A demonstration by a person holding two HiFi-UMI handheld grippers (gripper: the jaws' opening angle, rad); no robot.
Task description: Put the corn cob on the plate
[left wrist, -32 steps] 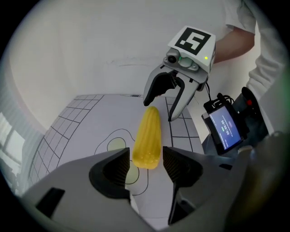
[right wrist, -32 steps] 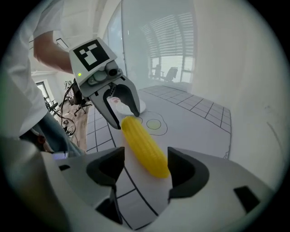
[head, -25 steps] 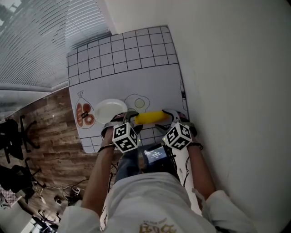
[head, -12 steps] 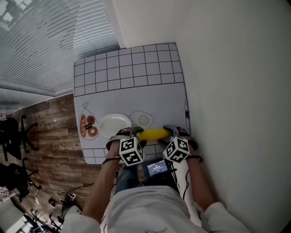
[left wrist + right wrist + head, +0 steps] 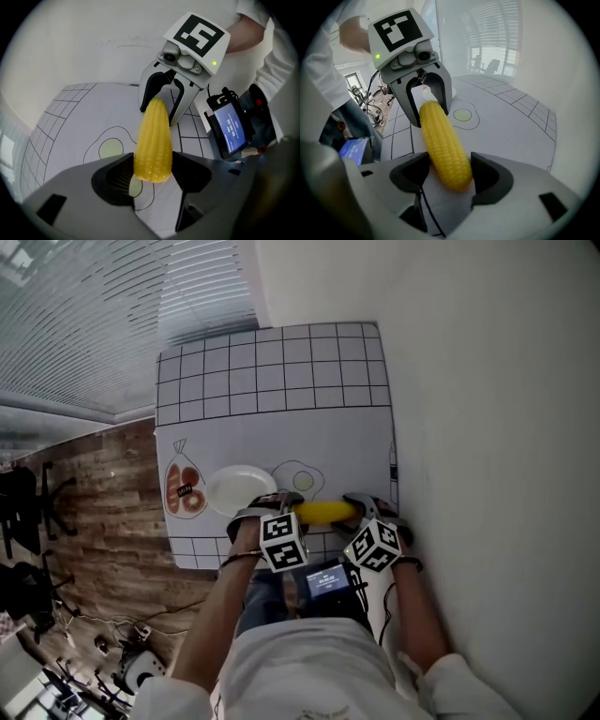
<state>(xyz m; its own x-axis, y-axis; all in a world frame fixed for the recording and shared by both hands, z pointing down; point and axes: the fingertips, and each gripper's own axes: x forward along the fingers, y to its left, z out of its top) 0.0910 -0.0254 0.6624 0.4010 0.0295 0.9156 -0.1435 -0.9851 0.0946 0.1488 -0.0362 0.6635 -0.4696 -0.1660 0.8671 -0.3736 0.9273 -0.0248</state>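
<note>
White and bare, the plate [image 5: 236,491] sits on the checked mat [image 5: 281,399], at about 9 o'clock from the corn cob [image 5: 323,512]. The cob seems to lie on the mat, at 5 o'clock from a printed egg [image 5: 300,479]. The left gripper [image 5: 151,174] straddles the cob's flat butt, and its jaws have just been opening to a wide stance. The right gripper [image 5: 449,178] straddles the rounded tip, and its jaws have just been closing. Neither pair visibly squeezes yet. I judge the cob light, stiff and glossy, and apt to roll, so a hold across each end with the pads on the kernel ridges looks safest. Only the head view shows the plate. Only the gripper views show the pads beside the kernels, the butt in one and the tip in the other.
</note>
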